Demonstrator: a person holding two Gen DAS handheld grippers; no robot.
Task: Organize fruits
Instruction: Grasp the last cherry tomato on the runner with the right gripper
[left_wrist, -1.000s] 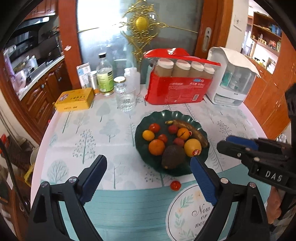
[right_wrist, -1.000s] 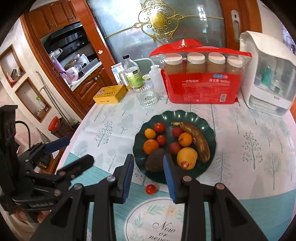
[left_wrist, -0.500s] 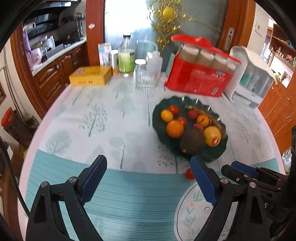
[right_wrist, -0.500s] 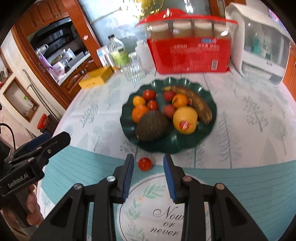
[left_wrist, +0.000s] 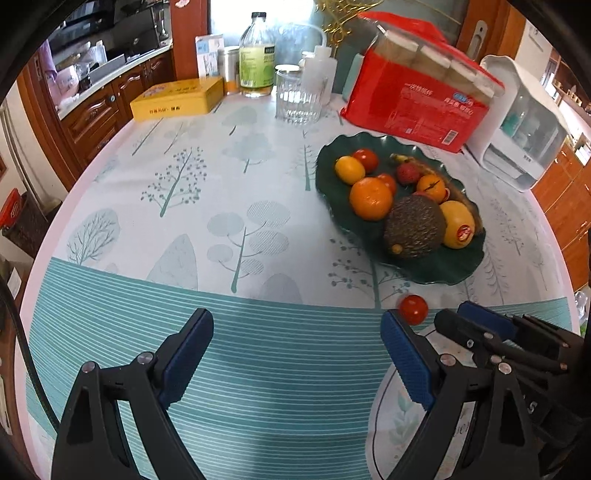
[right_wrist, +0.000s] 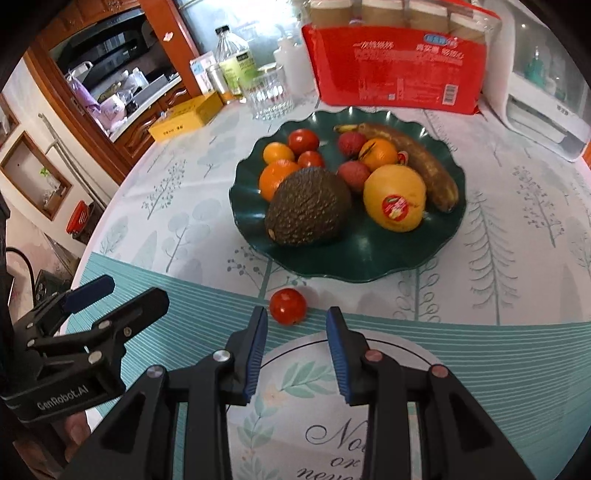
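Your left gripper (left_wrist: 297, 332) is released over bare tablecloth (left_wrist: 192, 177) — the loose tomato (left_wrist: 413, 309) sits just past its right finger, off the plate (left_wrist: 328, 177). Right view: your right gripper (right_wrist: 296, 316) has a narrow gap, nothing clamped — that tomato just ahead of the tips, near the plate rim.

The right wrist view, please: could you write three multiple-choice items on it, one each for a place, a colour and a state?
1. Where is the loose tomato?
A. on the tablecloth, in front of the plate
B. on the plate
C. in the glass

2. What colour is the plate?
A. white
B. dark green
C. yellow

3. How is the right gripper?
A. clamped on the avocado
B. empty, with a gap between its pads
C. holding the banana

Answers: 1 A, it lies off the rim, near the gripper. 2 B, its wavy rim is dark green. 3 B, nothing sits between its blue pads.
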